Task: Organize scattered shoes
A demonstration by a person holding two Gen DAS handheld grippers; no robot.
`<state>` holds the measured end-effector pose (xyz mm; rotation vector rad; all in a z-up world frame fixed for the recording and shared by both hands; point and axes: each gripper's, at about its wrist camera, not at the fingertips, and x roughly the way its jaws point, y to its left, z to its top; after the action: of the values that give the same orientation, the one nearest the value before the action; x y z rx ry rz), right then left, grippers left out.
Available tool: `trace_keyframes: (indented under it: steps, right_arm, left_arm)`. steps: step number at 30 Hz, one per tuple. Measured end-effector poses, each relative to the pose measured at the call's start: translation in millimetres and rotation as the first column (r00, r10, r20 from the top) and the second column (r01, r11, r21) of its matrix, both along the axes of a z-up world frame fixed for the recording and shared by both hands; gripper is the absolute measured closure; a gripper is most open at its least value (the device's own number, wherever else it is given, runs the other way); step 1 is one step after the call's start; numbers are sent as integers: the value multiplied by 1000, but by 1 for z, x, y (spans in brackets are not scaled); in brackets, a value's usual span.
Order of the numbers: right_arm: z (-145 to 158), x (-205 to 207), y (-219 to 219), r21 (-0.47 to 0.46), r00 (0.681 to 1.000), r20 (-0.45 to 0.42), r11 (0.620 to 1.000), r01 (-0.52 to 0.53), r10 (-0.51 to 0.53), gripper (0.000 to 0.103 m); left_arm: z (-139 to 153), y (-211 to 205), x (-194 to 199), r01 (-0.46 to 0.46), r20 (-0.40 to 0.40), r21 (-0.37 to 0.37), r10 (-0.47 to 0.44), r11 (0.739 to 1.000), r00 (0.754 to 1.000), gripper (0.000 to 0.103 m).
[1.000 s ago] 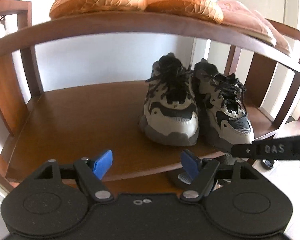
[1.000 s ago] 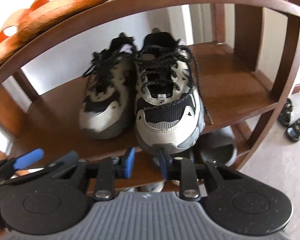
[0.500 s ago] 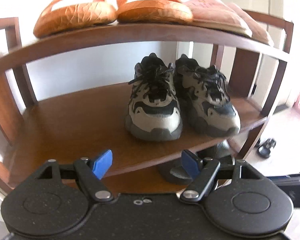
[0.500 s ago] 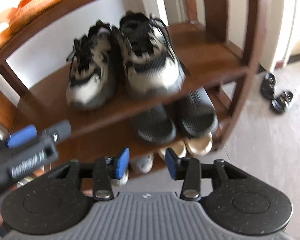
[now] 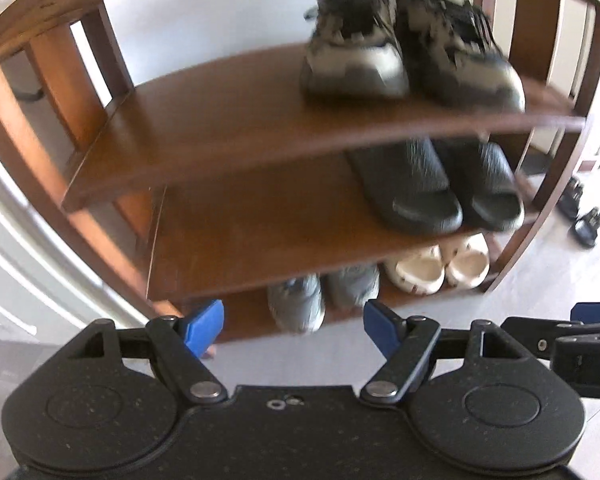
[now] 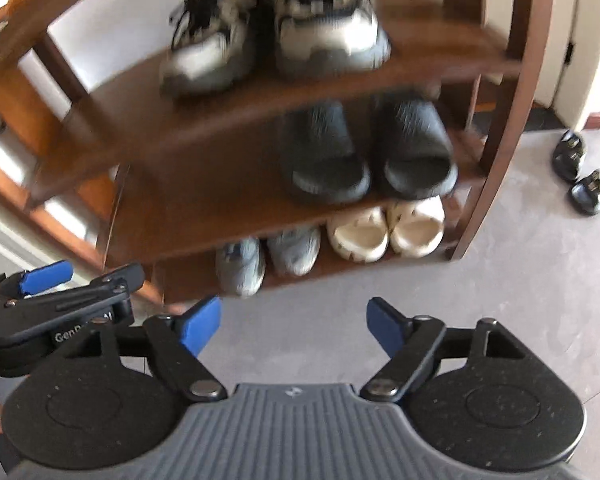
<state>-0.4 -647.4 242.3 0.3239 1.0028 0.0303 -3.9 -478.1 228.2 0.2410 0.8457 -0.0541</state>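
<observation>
Right view: 2 sandals (image 6: pixel 582 176) whole; left, blurred, cropped.

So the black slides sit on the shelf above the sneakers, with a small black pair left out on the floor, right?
Not quite: the black slides sit on the shelf below the sneakers, as the right wrist view shows. The small black pair is indeed on the floor.

Daylight fills the room and is strongest behind the wooden shoe rack (image 5: pixel 260 128), where the white wall (image 5: pixel 220 24) is nearly washed out. The sneakers (image 6: pixel 276 28) on the upper shelf are smeared by motion blur in both views, and the lower shelves are somewhat soft too. The fisheye lens bends the rack's posts into curves near the edges. The floor (image 6: pixel 500 300) is lit evenly.
</observation>
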Motion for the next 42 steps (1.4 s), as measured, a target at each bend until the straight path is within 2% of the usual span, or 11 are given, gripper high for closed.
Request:
trace_keyframes:
  steps: [4, 8, 11, 14, 19, 21, 24, 30, 34, 40, 42]
  right_arm:
    - [-12, -21, -23, -6, 999, 12, 999, -40, 40, 20]
    - [-16, -42, -52, -35, 997, 11, 996, -77, 77, 15]
    - [-31, -56, -80, -84, 996, 7, 993, -87, 88, 14]
    - [-49, -62, -96, -114, 997, 10, 991, -69, 70, 14]
    - [-108, -66, -97, -157, 997, 63, 987, -26, 36, 13]
    - [-141, -62, -85, -167, 997, 73, 986, -16, 28, 13]
    - [-166, -57, -74, -155, 995, 94, 988, -12, 27, 13]
    - [-231, -44, -48, -207, 981, 159, 975, -81, 115, 13]
    - [-275, -34, -43, -230, 979, 163, 970, -81, 120, 13]
    - [-324, -17, -42, -203, 986, 147, 978, -50, 80, 13]
    - [-334, -9, -44, -183, 988, 146, 983, -17, 44, 13]
  left_arm:
    - [-3, -24, -24, -52, -12, -5, 52, 999, 999, 26]
    - [-5, -58, -39, -103, -25, -25, 102, 994, 994, 26]
    - [-18, -82, -44, -114, -43, -54, 112, 992, 993, 25]
    - [-50, -96, -47, -74, -61, -87, 69, 993, 996, 25]
    - [-104, -91, -42, -5, -51, -85, 1, 996, 999, 25]
    - [-123, -87, -38, -8, -43, -72, 5, 997, 999, 25]
    - [-158, -70, -27, -24, -30, -81, 22, 996, 999, 25]
    - [-228, -41, -9, -46, 27, -84, 48, 995, 998, 25]
    - [-269, -22, 2, -57, 52, -129, 64, 990, 997, 25]
    - [-298, -11, 29, -71, 107, -177, 91, 982, 990, 25]
    - [-294, -13, 39, -62, 73, -176, 76, 982, 994, 25]
